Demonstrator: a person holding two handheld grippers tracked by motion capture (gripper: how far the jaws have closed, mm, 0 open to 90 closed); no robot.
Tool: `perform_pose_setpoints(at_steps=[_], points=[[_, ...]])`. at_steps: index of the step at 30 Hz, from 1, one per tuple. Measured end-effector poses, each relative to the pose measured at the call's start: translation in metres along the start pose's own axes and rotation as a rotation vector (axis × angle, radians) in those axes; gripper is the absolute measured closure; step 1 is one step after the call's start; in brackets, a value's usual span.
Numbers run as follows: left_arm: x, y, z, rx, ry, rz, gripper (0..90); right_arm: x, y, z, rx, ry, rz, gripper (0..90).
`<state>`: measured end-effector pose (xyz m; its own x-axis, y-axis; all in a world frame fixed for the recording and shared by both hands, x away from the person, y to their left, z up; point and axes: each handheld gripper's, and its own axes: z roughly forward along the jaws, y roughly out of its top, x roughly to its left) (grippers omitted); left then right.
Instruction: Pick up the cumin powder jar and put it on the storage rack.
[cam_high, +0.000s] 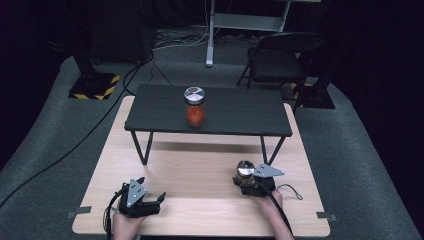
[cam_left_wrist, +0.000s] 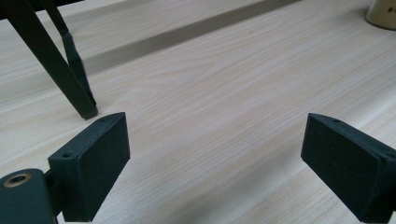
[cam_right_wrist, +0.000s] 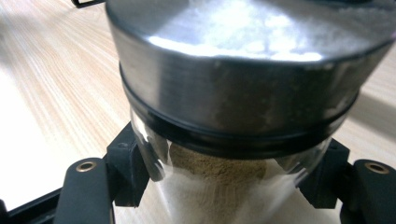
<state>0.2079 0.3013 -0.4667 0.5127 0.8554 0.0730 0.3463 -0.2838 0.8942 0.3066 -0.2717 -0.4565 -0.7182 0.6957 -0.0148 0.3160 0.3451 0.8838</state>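
A glass jar (cam_high: 244, 170) with a silver metal lid and brown powder inside stands on the light wooden table (cam_high: 200, 205) at the right front. My right gripper (cam_high: 244, 180) is shut on it. In the right gripper view the jar (cam_right_wrist: 233, 93) sits close up, and the right gripper (cam_right_wrist: 229, 186) presses its black pads (cam_right_wrist: 131, 163) against the glass just below the lid. My left gripper (cam_high: 151, 189) rests low at the left front, open. Between the wide-apart jaws of the left gripper (cam_left_wrist: 215, 163) lies bare wood.
A small black bench (cam_high: 225, 112) stands across the far half of the table, with a silver-lidded jar of orange contents (cam_high: 195, 106) on top. One of its legs (cam_left_wrist: 56, 60) is close ahead of the left gripper. A folding chair (cam_high: 280, 60) stands beyond.
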Motion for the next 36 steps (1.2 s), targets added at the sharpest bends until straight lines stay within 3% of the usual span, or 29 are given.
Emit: perform_pose_setpoints(at_steps=[9, 18, 25, 36], points=[[0.000, 0.000, 0.000, 0.002, 0.000, 0.002, 7.9, 0.001, 0.008, -0.020, 0.003, -0.006, 0.026, 30.3], [0.000, 0.000, 0.000, 0.002, -0.001, 0.002, 7.9, 0.003, 0.028, -0.038, -0.013, -0.005, 0.020, 30.3], [0.000, 0.000, 0.000, 0.003, -0.002, 0.003, 8.0, 0.009, 0.043, -0.052, -0.058, 0.000, 0.000, 30.3], [0.001, 0.001, 0.000, 0.003, -0.005, 0.001, 8.0, 0.011, 0.070, -0.063, -0.086, -0.011, -0.011, 30.3]])
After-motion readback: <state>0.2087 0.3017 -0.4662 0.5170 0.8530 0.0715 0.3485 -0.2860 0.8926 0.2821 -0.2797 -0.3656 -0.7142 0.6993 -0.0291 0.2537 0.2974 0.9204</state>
